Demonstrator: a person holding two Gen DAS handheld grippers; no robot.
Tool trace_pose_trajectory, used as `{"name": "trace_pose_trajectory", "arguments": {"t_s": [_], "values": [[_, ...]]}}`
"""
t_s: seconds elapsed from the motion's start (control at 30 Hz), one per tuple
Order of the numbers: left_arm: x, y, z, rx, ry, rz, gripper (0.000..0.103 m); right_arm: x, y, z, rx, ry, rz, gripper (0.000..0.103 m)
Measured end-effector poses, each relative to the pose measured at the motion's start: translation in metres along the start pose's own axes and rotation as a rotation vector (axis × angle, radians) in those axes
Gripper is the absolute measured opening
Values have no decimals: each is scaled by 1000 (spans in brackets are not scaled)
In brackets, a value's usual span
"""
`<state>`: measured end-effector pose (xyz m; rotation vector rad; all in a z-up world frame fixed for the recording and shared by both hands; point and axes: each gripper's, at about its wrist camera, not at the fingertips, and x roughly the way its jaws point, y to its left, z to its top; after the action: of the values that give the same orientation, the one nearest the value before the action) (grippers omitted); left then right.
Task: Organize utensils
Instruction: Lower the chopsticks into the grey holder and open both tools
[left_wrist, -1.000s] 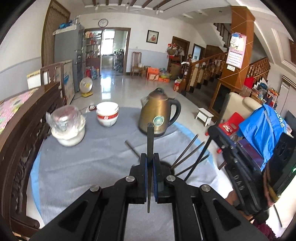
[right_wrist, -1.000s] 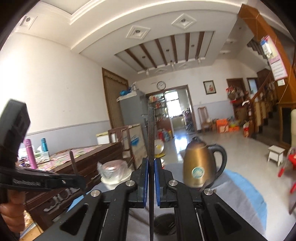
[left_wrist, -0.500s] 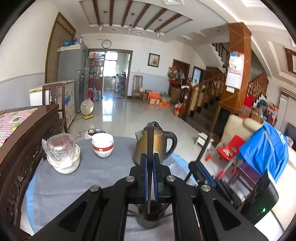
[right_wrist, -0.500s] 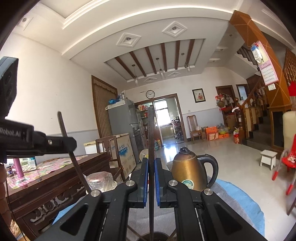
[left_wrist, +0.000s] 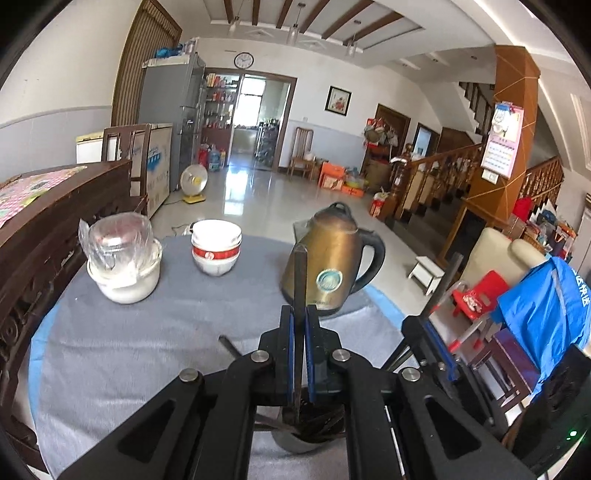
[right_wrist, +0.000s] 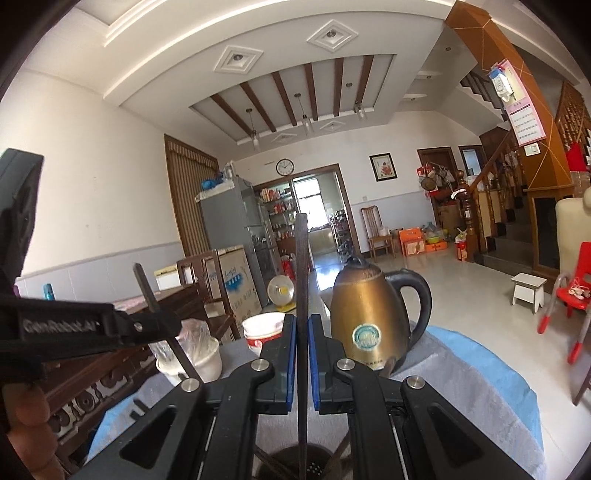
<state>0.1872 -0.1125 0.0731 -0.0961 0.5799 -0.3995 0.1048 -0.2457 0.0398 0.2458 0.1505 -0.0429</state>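
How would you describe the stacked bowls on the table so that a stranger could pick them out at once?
Start at the round table under its grey cloth, with the brass kettle at the far edge. Left of the kettle stand the stacked bowls. Unlike the plastic-wrapped white bowl further left, they are uncovered and carry a red band.
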Motion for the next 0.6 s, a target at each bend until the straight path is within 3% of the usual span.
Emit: {"name": "trace_pose_trajectory", "arguments": {"t_s": [0.6], "values": [[10,-1,-24,72,55,57,7,-7,-7,-14,11,61,8,7]]}}
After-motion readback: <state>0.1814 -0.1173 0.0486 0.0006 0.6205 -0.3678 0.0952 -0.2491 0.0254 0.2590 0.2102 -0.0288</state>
